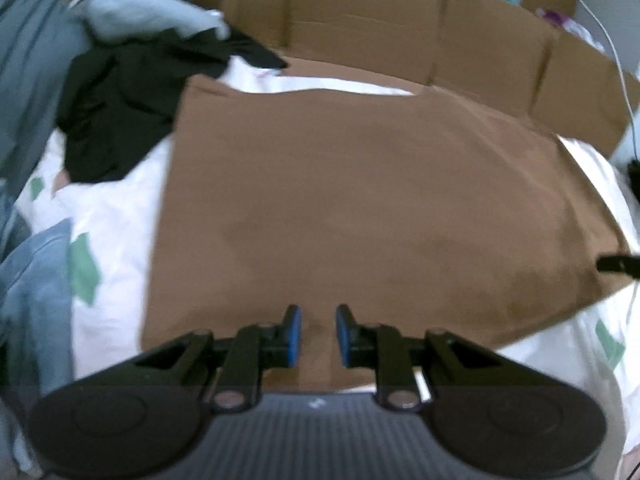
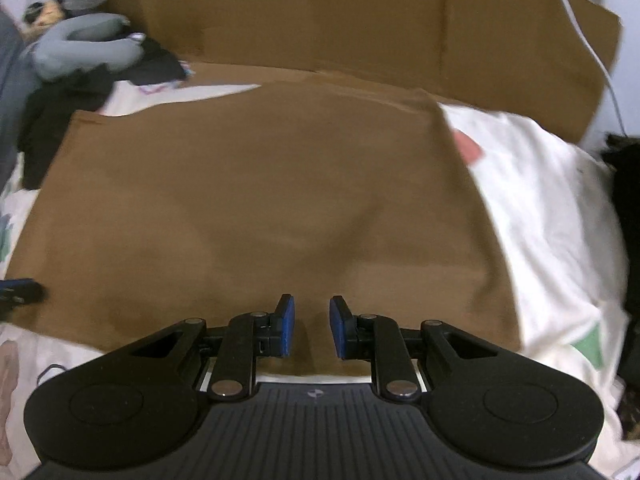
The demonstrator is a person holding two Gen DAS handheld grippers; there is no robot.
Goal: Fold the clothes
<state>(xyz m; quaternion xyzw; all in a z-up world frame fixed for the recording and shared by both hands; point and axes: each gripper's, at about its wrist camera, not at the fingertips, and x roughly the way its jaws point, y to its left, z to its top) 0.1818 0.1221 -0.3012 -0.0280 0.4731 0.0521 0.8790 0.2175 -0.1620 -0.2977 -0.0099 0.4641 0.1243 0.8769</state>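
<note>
A flat brown fabric garment [image 1: 360, 208] is lying spread on the white patterned bedsheet [image 1: 116, 216], while the left gripper [image 1: 318, 332] and right gripper [image 2: 311, 326] are hovering over its near edge, both released, pads apart.

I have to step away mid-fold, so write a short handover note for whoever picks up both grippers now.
Left gripper: open, empty, over the near edge of the brown garment.
Right gripper: open, empty, over the same near edge.
The brown garment lies spread flat on the white sheet.
Black clothes and grey clothes sit heaped at the far left.
Done: garment laid out. Left: fold it, then the heap.
</note>
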